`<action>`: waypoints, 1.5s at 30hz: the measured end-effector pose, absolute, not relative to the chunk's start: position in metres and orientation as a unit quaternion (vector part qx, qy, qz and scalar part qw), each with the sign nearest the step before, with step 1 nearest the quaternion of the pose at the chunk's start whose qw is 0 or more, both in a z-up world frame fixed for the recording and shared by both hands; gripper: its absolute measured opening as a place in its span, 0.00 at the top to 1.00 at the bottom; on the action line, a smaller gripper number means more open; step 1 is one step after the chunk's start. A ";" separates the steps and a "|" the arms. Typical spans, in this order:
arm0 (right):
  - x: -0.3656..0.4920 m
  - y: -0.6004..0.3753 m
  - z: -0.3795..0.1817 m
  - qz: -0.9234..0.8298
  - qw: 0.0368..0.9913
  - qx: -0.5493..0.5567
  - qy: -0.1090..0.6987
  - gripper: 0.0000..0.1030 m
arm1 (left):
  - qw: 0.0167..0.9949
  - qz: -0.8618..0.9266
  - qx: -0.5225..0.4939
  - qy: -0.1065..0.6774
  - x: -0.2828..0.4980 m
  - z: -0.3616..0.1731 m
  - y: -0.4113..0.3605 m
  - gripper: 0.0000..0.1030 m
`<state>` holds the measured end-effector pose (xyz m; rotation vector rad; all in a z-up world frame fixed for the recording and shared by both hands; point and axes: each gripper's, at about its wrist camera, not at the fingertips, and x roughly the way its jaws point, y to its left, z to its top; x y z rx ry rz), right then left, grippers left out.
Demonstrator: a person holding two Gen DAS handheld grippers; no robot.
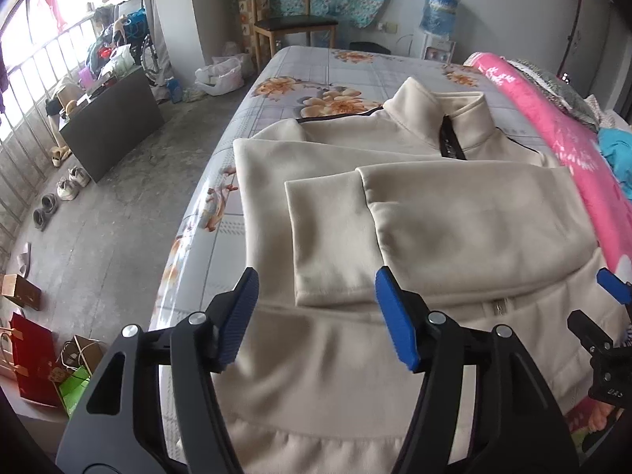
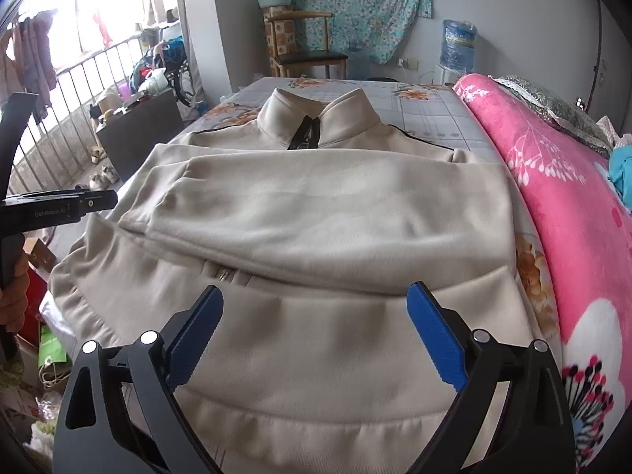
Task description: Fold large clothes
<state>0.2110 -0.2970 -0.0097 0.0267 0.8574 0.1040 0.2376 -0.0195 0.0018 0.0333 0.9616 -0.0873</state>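
A large cream fleece jacket (image 1: 355, 363) with a stand-up collar and a black zip lies flat on the bed, hem towards me, both sleeves folded across its chest. It also shows in the right wrist view (image 2: 316, 229). My left gripper (image 1: 316, 316) is open and empty, just above the lower left part of the jacket. My right gripper (image 2: 316, 324) is open and empty over the jacket's lower right part, near the hem; its fingertips (image 1: 612, 288) show at the right edge of the left wrist view. The left gripper's body (image 2: 59, 209) shows at the left of the right wrist view.
The bed has a grey floral sheet (image 1: 316, 67). A rolled pink quilt (image 2: 561, 205) runs along the jacket's right side. The bed's left edge drops to a concrete floor (image 1: 130, 205) with shoes, bags and a dark cabinet (image 1: 114, 118). A wooden chair (image 1: 292, 19) stands behind.
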 end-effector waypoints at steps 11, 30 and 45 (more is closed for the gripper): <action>0.243 -0.299 -0.021 0.044 0.901 0.018 0.432 0.11 | 0.862 -0.026 0.034 0.505 0.265 -0.035 -0.037 0.41; 0.291 -0.286 0.035 0.044 0.912 0.015 0.408 0.11 | 0.877 -0.042 0.001 0.478 0.309 0.021 -0.015 0.38; 0.403 -0.277 0.069 0.088 0.886 0.014 0.456 0.11 | 0.884 -0.090 -0.039 0.458 0.399 0.051 0.000 0.38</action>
